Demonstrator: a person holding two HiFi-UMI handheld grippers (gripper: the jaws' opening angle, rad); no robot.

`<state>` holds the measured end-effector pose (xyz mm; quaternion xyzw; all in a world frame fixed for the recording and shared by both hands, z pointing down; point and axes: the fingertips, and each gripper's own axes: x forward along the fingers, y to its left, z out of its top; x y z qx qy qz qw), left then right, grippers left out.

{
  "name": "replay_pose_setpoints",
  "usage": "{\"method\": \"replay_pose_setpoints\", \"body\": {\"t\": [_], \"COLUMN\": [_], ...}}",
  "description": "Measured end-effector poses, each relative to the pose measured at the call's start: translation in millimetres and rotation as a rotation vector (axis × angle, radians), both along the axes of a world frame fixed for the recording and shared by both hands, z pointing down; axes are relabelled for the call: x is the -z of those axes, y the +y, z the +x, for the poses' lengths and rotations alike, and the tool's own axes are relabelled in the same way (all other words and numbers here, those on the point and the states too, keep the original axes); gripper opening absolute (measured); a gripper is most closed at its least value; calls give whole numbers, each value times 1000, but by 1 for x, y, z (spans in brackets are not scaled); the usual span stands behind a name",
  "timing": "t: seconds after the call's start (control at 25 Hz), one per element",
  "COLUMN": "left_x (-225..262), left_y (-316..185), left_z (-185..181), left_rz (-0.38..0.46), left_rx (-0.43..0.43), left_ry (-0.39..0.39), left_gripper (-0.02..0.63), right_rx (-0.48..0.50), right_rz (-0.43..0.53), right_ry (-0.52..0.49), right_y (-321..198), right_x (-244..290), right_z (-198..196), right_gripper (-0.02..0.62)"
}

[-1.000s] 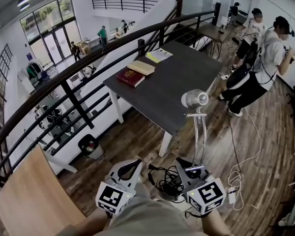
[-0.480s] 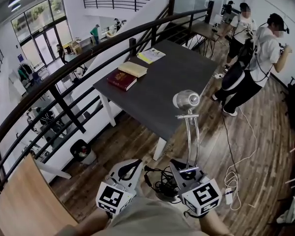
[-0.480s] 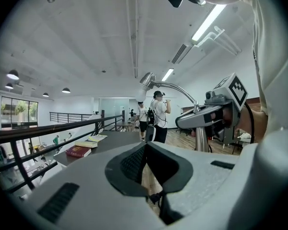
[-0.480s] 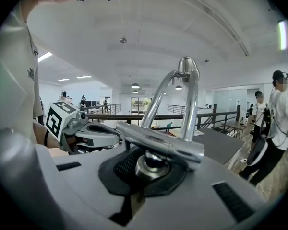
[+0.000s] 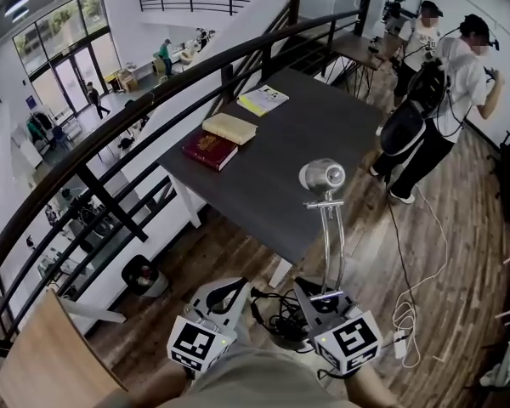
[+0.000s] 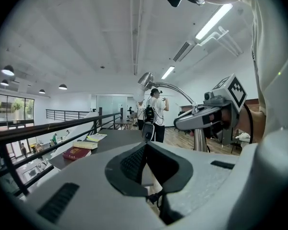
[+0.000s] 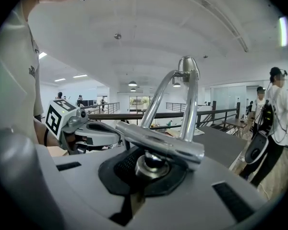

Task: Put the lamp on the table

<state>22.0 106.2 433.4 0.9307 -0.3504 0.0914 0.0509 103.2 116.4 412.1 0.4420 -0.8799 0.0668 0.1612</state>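
The right hand-held gripper (image 5: 321, 298) is clamped on the lamp (image 5: 330, 228) low down. Its jaws are closed round the fitting at the foot of the chrome stem, just under a short crossbar, and its own view shows that plainly. The lamp stands upright above that gripper, with its rounded head (image 5: 323, 177) at the top. It is carried in the air over the wooden floor (image 5: 459, 253) and rests on nothing. From the head view the lamp's head overlaps the near edge of the dark surface (image 5: 297, 143), but its foot is on this side of that edge, over the boards. The left hand-held gripper (image 5: 229, 289) sits just beside the right one at about the same height, its jaws brought together with nothing in them. Between the two grippers a black cord (image 5: 280, 317) hangs in a loose tangle below the lamp. On the left part of the surface lie a red book (image 5: 210, 150) and a tan book (image 5: 230, 128) close together, and a yellow booklet (image 5: 263, 99) lies farther along — all well apart from the lamp. A dark rail (image 5: 153, 92) runs along the surface's left side, with a lower hall visible beyond it. Two people (image 5: 450, 83) stand at the right, near the surface's far end — one wears a dark pack.
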Motion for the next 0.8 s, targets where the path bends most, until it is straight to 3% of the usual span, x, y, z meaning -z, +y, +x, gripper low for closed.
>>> {"method": "replay_pose_setpoints", "body": {"t": [0.8], "left_x": [16], "left_y": [-199], "left_z": [-43], "left_rz": [-20], "left_rx": [-121], "left_ry": [-1], "left_gripper": [5], "right_rx": [-120], "right_rz": [-28], "right_ry": [21], "right_y": [-197], "right_x": [18], "right_z": [-40], "right_gripper": [-3]}}
